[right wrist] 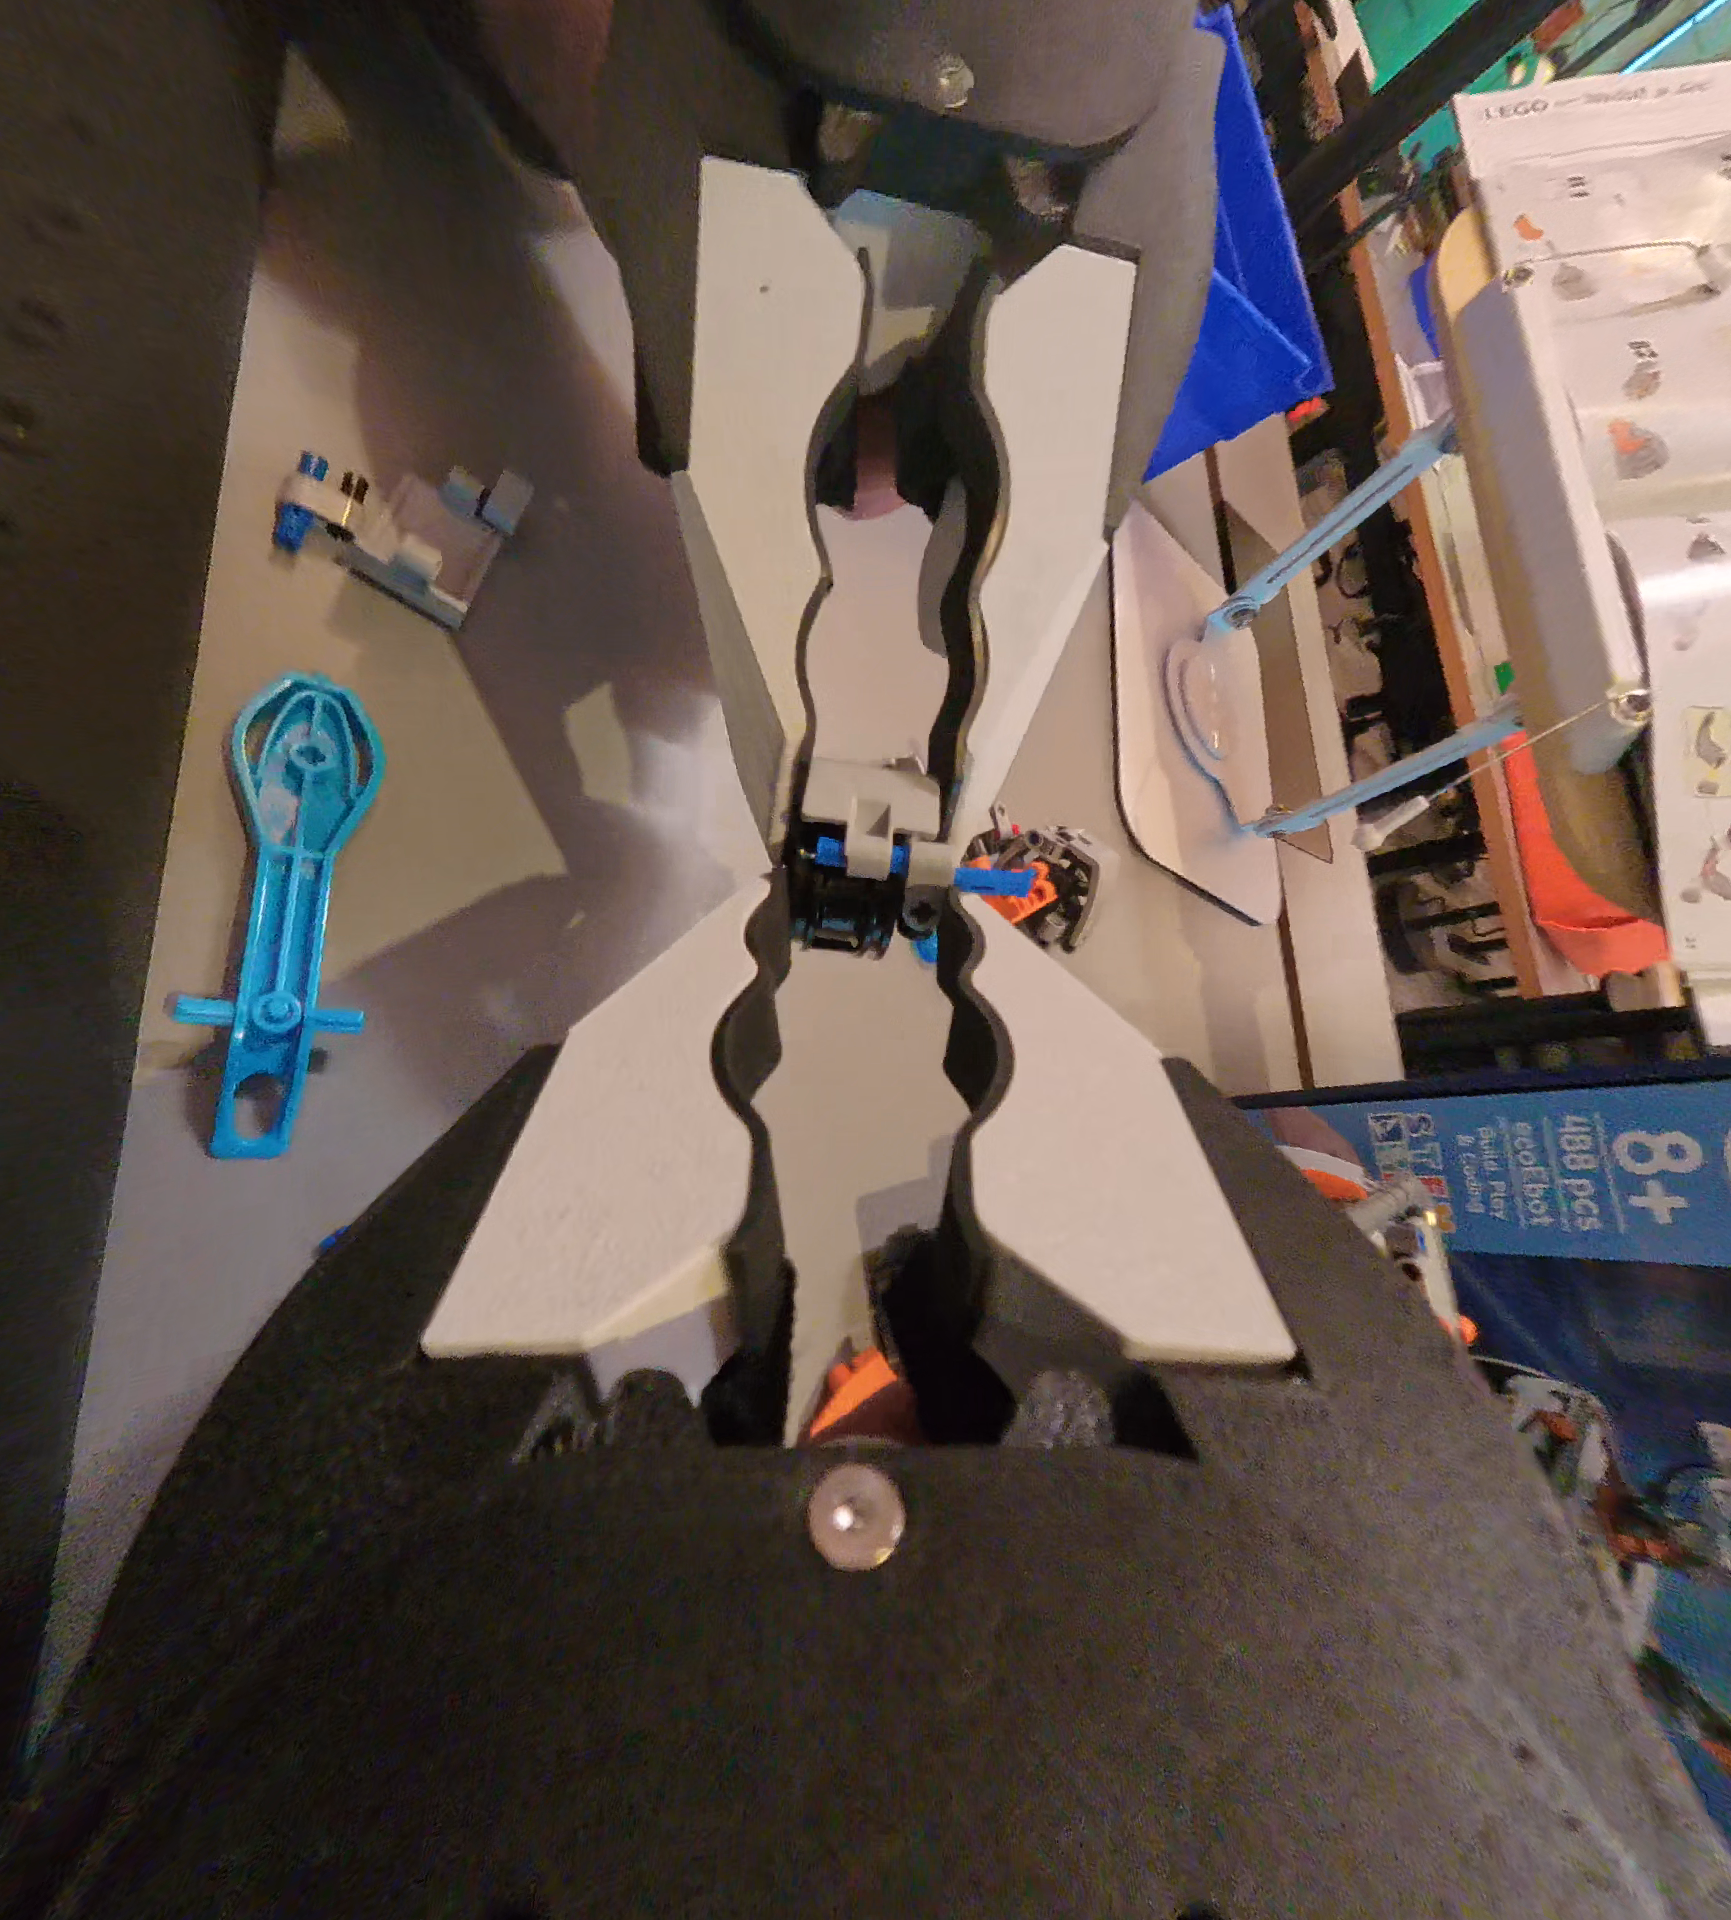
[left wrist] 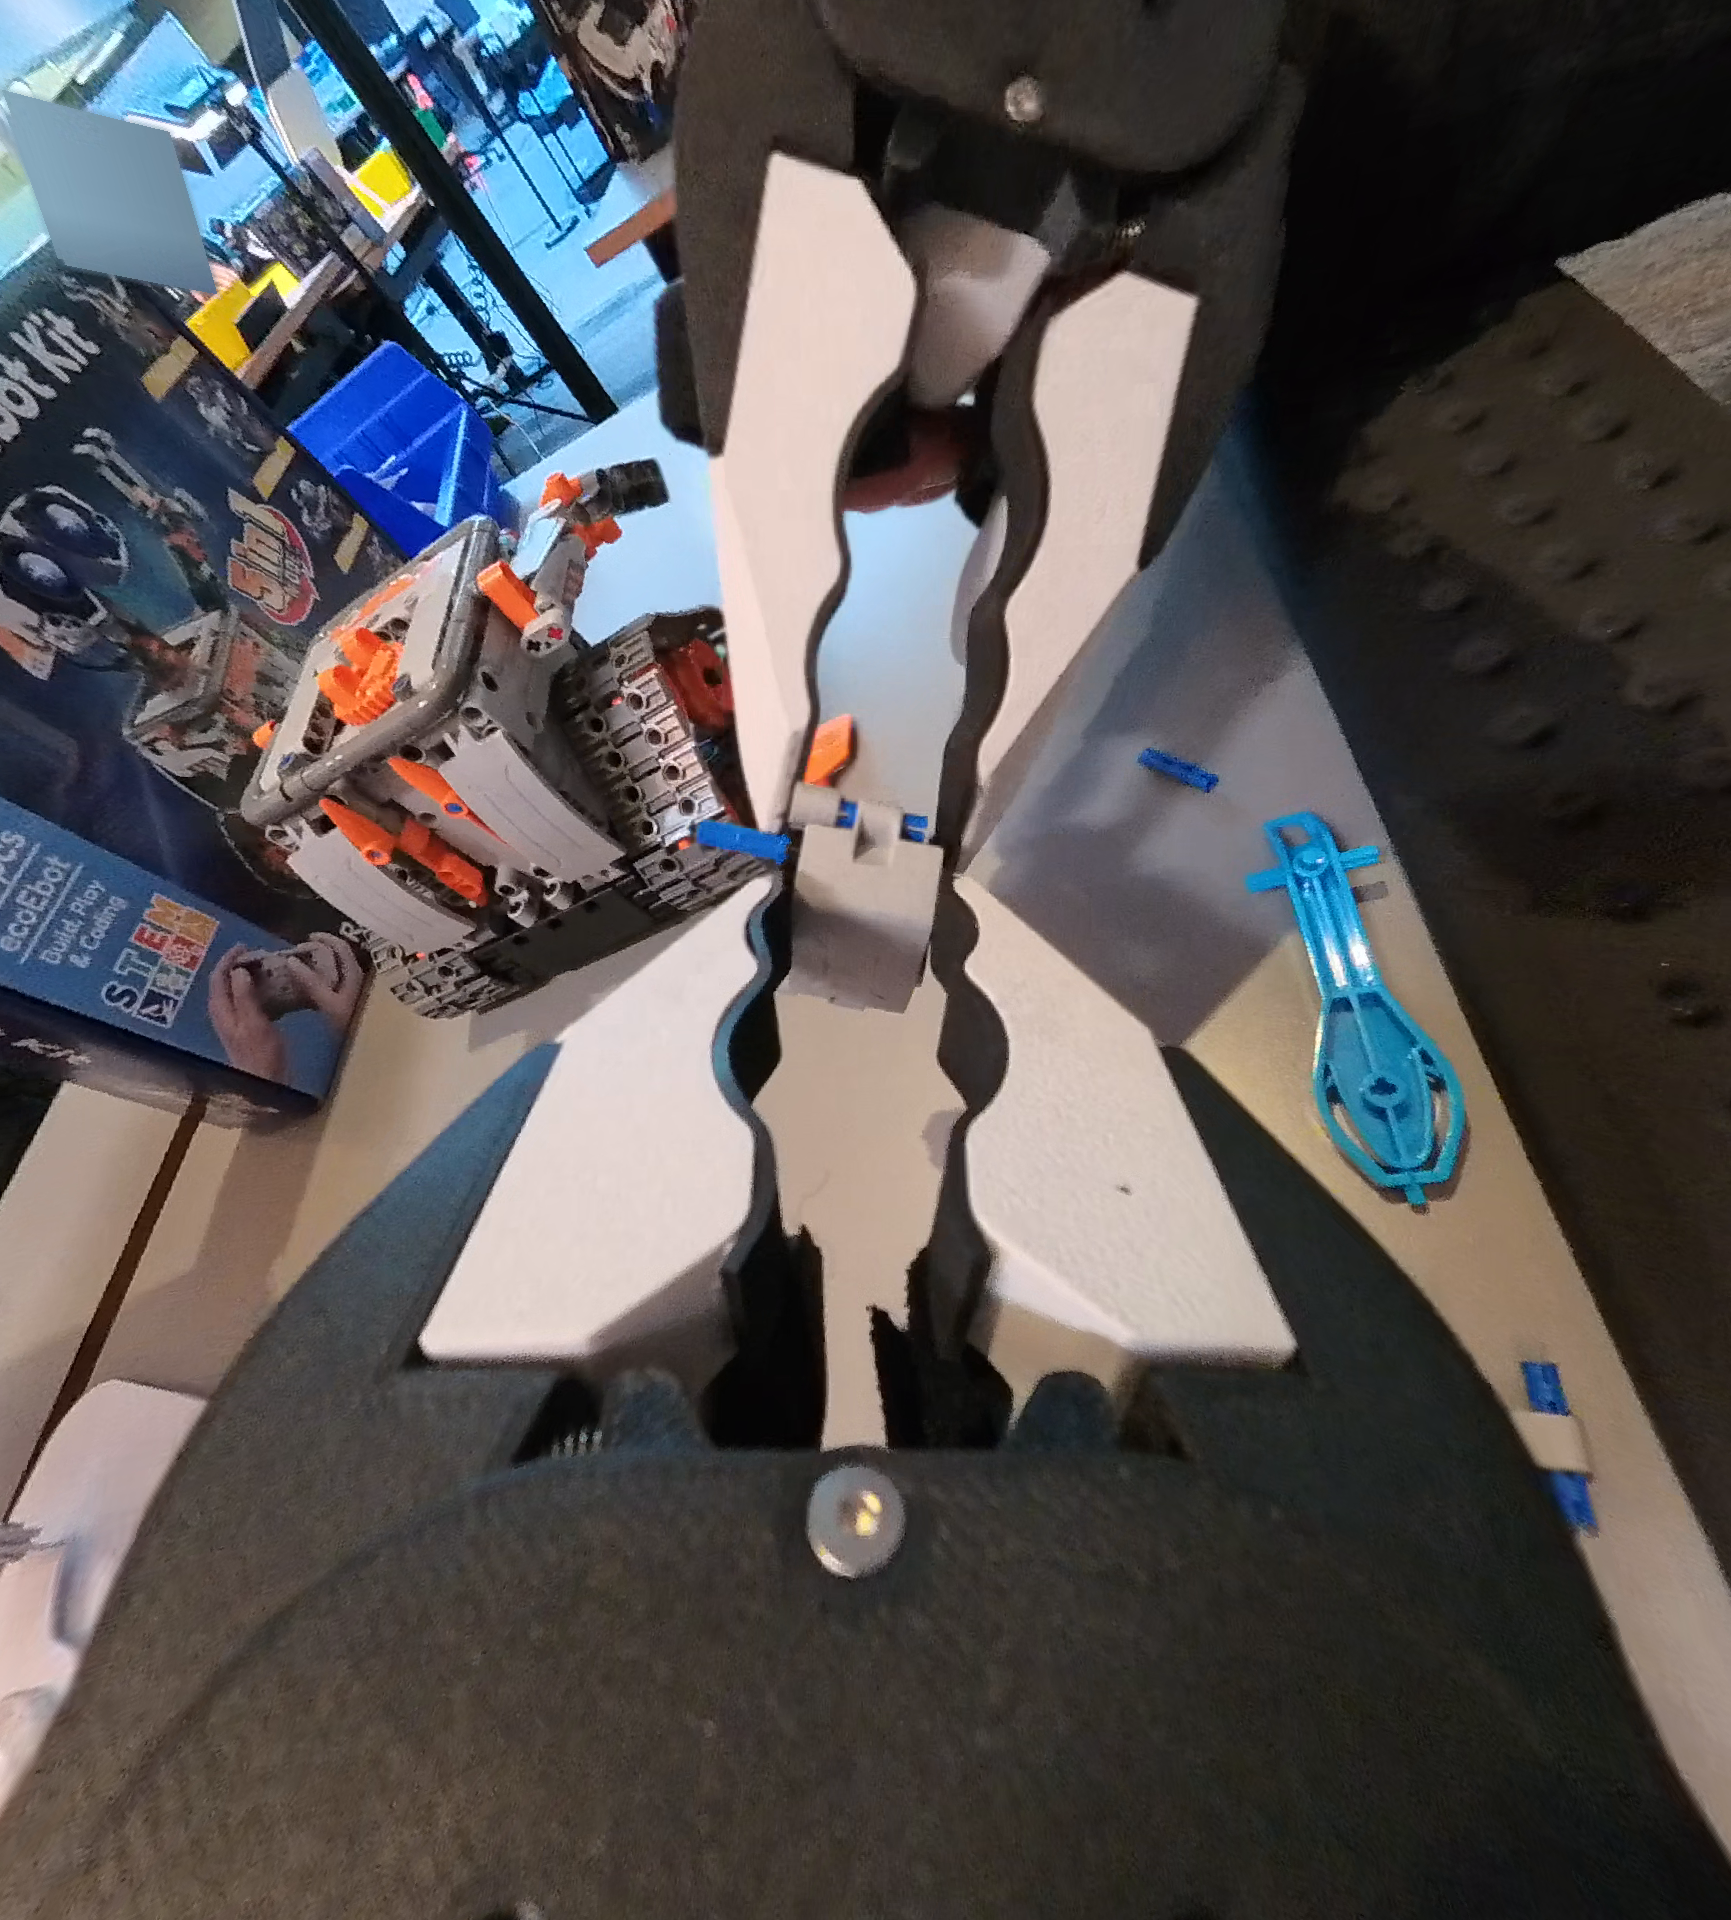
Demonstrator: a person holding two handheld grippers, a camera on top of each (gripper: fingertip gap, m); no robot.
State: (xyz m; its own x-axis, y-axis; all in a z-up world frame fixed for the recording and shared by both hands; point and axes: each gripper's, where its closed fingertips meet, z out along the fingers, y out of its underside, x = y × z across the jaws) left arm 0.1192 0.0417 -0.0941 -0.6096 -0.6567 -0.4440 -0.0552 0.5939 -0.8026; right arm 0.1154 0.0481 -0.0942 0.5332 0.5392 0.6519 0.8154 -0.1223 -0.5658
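Left gripper (left wrist: 863, 883): closed narrow on grey block (left wrist: 856, 935). Right gripper (right wrist: 856, 904): closed narrow on black-and-blue part (right wrist: 840, 925), tip to tip with the left; the two parts touch. Tracked model (left wrist: 487, 769) lies at 9 o'clock of the block, blue lever tool (left wrist: 1360, 1029) at 3 o'clock

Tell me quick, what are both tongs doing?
Left tongs: shut on the grey brick piece.
Right tongs: shut on the black wheel part.

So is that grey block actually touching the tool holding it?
Touching. In the left wrist view the left tool has the grey block pinched, both dark pads pressed against its sides with no gap.
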